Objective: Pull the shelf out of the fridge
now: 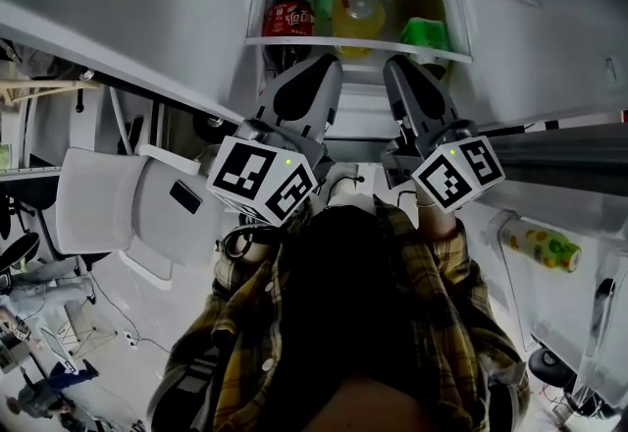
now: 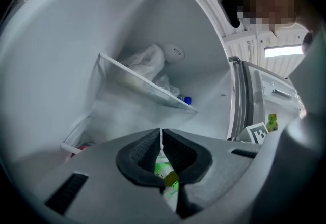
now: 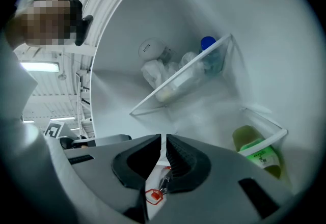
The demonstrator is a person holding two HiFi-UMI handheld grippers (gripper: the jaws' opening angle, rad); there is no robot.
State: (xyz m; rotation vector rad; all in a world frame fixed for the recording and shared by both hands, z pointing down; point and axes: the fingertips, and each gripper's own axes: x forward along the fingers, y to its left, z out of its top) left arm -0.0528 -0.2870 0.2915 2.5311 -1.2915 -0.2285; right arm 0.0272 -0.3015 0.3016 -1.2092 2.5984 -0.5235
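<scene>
The fridge stands open at twelve o'clock in the head view. The shelf to come out sits across it, seated in the side walls. On it stand a red drink at eleven o'clock, a yellow bottle at twelve and a green bottle at one.

The shelf looks like a thin, stiff plate with a white front trim, probably glass: smooth, slippery and breakable. With three containers aboard, I judge it fairly heavy and apt to tip them if jerked.

The front trim is the place to hold, with two grips set well apart and a level, even pull so it does not jam.

The left tool and right tool each have their pads pressed together on a thin white strip. I take that strip to be the trim.
</scene>
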